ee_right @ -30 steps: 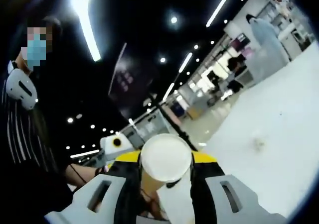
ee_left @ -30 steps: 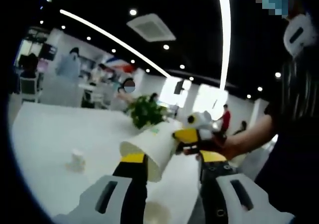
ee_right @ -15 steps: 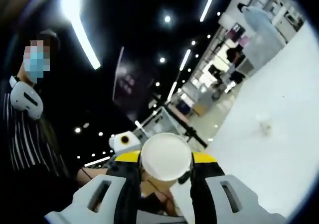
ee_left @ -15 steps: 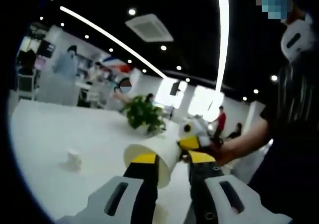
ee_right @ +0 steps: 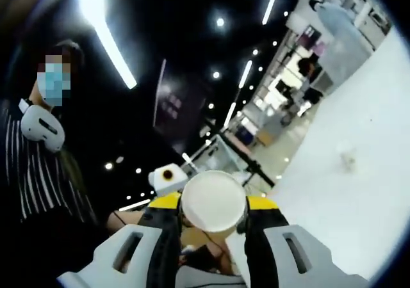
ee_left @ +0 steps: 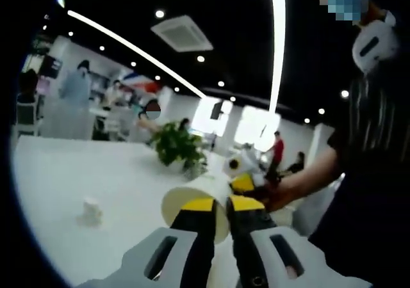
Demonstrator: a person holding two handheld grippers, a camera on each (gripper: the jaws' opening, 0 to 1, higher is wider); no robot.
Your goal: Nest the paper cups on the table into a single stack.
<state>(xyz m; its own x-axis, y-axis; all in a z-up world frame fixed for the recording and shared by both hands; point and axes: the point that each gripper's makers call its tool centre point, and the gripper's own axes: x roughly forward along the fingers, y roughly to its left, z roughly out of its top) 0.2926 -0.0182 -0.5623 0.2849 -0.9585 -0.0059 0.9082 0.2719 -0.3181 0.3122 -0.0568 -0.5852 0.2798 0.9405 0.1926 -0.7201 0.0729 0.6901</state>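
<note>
Above the white surface (ee_left: 57, 179), both grippers hold one paper cup (ee_left: 195, 201) in the air between them. The left gripper (ee_left: 215, 205) has its jaws nearly closed on the cup's rim; the right gripper (ee_right: 213, 206) is clamped on its body, base facing that camera. The cup's long axis runs from one gripper toward the other. A small object (ee_left: 92, 210) sits well apart on the surface.

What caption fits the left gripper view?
Left gripper pinching a paper cup above a white table.
</note>
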